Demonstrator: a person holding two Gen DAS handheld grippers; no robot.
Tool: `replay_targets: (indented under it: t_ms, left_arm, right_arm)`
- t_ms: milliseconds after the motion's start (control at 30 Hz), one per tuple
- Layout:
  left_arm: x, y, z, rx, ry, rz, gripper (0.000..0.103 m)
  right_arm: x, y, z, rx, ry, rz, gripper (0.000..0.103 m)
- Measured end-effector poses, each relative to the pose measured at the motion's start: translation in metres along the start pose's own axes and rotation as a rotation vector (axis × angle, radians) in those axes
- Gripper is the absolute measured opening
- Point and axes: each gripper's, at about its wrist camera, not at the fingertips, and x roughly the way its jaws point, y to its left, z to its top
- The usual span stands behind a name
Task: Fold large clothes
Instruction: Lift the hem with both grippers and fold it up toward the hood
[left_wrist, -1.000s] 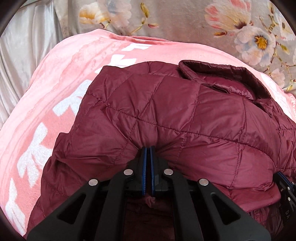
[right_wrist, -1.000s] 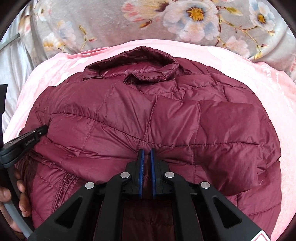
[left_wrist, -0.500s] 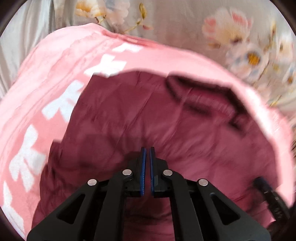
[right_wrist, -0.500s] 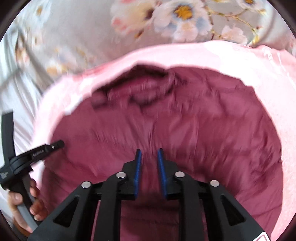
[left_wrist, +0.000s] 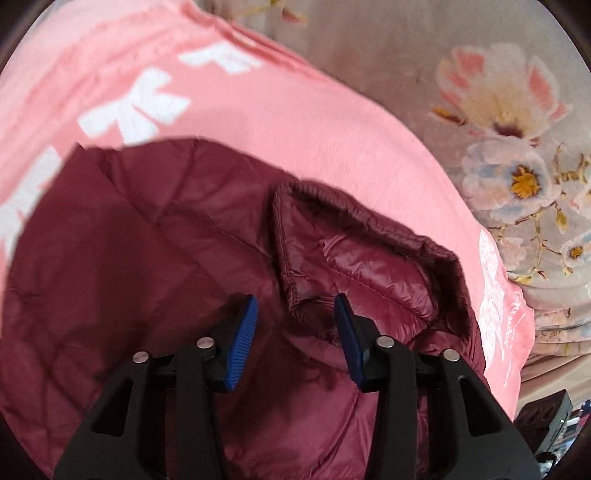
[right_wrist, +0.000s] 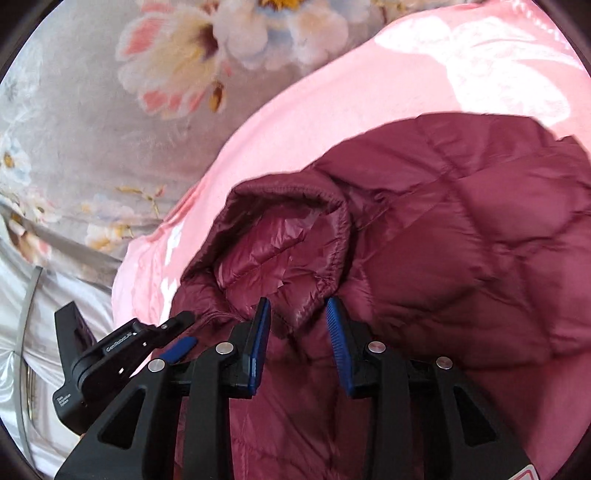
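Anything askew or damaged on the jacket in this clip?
No damage shows. The maroon jacket lies on the pink blanket; its collar is rumpled, lining showing, not flat. Both the left gripper and the right gripper are open just before the collar, gripping nothing.

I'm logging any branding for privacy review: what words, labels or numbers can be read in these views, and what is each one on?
"GenRobot.AI", as best it reads: white print on the left tool, seen from the right wrist view.
Small white label lower on that tool's black body: too small to read.
White shapes on the pink blanket: blurred and cropped, not readable.
Maroon quilted jacket: no text visible.
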Motion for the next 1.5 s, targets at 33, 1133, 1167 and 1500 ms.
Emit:
replay_targets:
  t_ms: [33, 1133, 1167, 1500]
  left_arm:
    - [0.003, 0.000, -0.001, 0.009, 0.009, 0.006, 0.013]
    - [-0.047, -0.033, 0.041, 0.202, -0.241, 0.109, 0.006]
    - [-0.040, -0.035, 0.047, 0.188, -0.223, 0.106, 0.006]
    - [0.036, -0.023, 0.043, 0.213, -0.090, 0.198, 0.006]
  right_arm:
    - [0.001, 0.003, 0.000, -0.023, -0.001, -0.012, 0.019]
    - [-0.034, 0.032, 0.050, -0.213, -0.260, -0.190, 0.019]
    - [-0.021, 0.033, 0.059, -0.195, -0.245, -0.188, 0.019]
    - [0.040, 0.038, 0.040, -0.389, -0.102, -0.314, 0.019]
